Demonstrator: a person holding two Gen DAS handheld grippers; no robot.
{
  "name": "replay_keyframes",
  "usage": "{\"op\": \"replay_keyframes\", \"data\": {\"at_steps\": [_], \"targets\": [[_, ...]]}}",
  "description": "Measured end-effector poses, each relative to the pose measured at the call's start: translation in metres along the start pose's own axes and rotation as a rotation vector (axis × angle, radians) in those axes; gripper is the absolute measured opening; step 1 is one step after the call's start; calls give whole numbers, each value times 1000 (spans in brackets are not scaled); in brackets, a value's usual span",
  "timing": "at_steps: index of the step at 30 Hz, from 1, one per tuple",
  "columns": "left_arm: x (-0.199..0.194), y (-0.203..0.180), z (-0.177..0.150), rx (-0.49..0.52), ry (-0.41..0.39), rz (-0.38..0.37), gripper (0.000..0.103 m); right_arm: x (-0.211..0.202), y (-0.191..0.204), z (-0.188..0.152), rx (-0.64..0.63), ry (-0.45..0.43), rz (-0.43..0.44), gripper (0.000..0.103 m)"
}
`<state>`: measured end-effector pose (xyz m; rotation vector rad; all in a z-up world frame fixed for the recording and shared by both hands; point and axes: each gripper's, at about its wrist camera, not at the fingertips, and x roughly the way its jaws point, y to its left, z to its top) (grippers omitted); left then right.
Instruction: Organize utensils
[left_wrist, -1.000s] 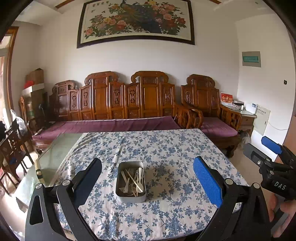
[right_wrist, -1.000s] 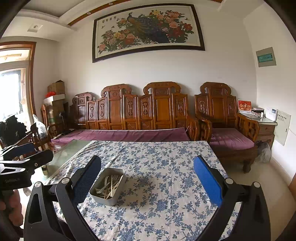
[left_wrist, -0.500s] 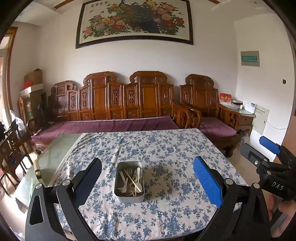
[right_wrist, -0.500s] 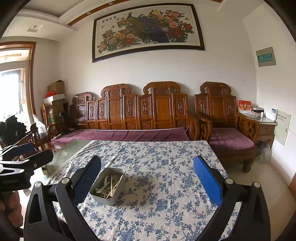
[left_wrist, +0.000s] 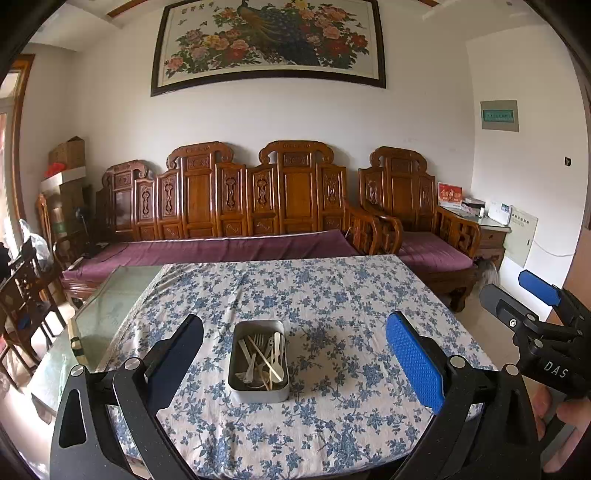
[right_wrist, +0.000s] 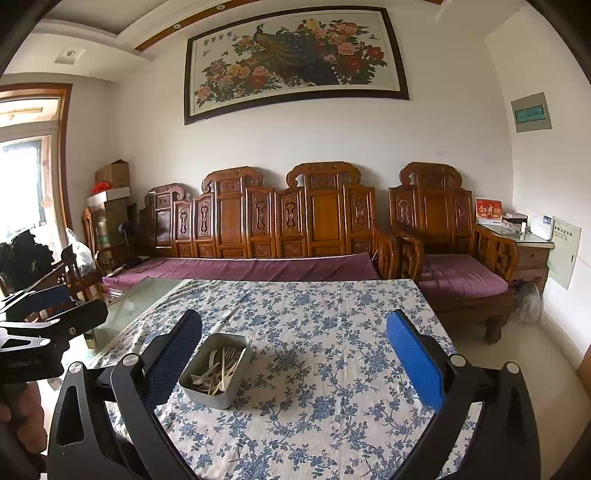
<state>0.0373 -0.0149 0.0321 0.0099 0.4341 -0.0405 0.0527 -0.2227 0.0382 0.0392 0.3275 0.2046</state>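
On the floral tabletop (left_wrist: 332, 295) sits a metal tin (left_wrist: 258, 389) of jumbled utensils (left_wrist: 264, 356). Above the tin, the left gripper (left_wrist: 294, 354) and right gripper (right_wrist: 294, 356) hover, fingers spread wide, holding nothing.

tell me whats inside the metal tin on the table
The metal tin holds a loose pile of utensils: metal forks and pale plastic or wooden pieces, crossing one another. What lies at the bottom, and the exact count, is covered by the pile and the tin's walls.
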Motion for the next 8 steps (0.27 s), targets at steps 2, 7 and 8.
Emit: {"op": "replay_keyframes", "data": {"at_steps": [2, 7, 8], "targets": [[-1, 0, 0, 1, -1, 2, 96, 0, -1, -1, 1, 1, 0, 101], [-2, 1, -1, 1, -4, 1, 96, 0, 0, 0, -1, -1, -1, 101], [-2, 1, -1, 1, -4, 1, 96, 0, 0, 1, 0, 0, 0, 101]]}}
